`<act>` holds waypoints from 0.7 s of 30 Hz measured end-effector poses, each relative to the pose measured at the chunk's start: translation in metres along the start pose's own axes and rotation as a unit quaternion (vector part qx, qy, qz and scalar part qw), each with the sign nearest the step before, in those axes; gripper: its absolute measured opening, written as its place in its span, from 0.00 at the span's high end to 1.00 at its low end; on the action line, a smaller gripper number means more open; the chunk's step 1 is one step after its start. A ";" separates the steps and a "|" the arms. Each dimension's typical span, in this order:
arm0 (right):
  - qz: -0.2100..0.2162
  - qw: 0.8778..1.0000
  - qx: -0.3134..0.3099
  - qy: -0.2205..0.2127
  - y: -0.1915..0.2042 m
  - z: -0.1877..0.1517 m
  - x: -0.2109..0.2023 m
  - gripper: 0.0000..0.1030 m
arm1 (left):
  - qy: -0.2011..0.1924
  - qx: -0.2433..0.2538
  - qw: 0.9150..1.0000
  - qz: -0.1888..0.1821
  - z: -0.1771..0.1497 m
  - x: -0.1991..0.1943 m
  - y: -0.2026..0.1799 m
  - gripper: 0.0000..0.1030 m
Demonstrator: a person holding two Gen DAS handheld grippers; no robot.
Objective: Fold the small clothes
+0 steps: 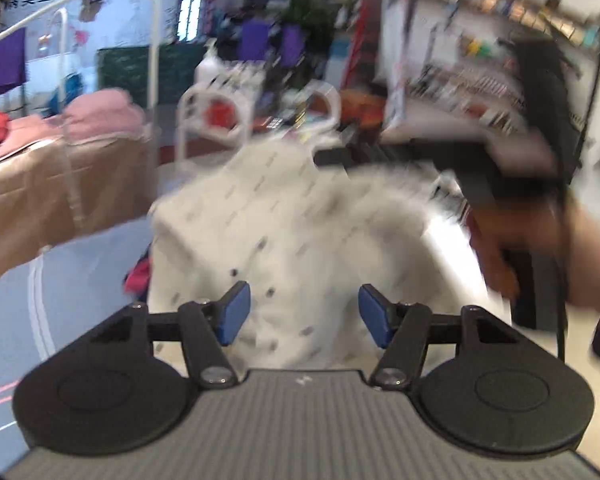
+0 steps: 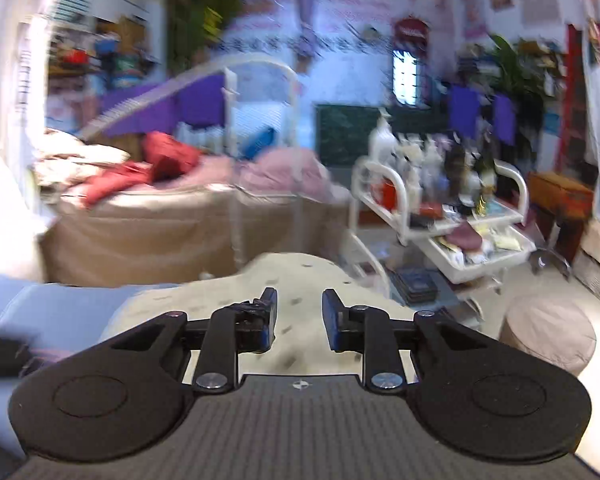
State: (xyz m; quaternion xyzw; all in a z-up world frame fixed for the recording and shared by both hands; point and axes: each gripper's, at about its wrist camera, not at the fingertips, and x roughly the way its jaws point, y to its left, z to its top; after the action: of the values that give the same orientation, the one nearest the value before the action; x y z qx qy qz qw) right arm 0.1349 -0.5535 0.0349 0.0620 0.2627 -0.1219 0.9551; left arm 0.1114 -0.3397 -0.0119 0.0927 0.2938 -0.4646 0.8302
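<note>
A small white garment with a grey print and dark buttons lies spread and bunched on a pale blue surface. My left gripper is open just above its near edge, with the blue pads apart and empty. The right hand and its gripper show at the right of the left wrist view, beside the garment. In the right wrist view the same garment lies under my right gripper, whose jaws stand apart with nothing between them. Both views are blurred.
A pink and red cloth peeks out at the garment's left edge. A tan-skirted bed with pink bedding stands behind. A white trolley with bottles and a beige pouf are at the right.
</note>
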 end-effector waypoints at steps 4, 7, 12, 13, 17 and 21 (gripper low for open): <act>-0.022 0.999 0.018 0.022 0.005 -0.004 0.039 0.56 | 0.009 -0.003 1.000 0.016 -0.028 0.005 0.005 0.36; -0.013 1.000 0.024 0.006 0.009 0.003 0.008 0.52 | 0.021 -0.015 1.000 0.009 -0.024 -0.010 0.016 0.35; -0.021 1.000 0.013 -0.008 0.012 0.009 -0.058 0.00 | -0.041 0.003 0.998 0.055 -0.006 -0.077 0.017 0.00; -0.023 1.000 0.011 0.007 0.011 0.013 -0.056 0.00 | -0.050 0.013 0.996 0.071 -0.002 -0.089 0.015 0.00; -0.017 0.998 0.000 0.052 0.012 0.016 -0.083 0.00 | -0.040 0.019 0.993 0.111 0.011 -0.128 0.004 0.00; -0.022 0.994 0.017 0.110 0.009 0.001 -0.092 0.00 | 0.011 0.002 0.991 0.131 0.017 -0.132 -0.006 0.00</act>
State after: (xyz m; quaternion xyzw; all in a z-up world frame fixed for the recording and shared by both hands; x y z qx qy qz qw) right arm 0.0610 -0.5268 0.0841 0.0852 0.3650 -0.1401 0.9165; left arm 0.0606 -0.2554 0.0784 0.1366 0.2872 -0.3515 0.8805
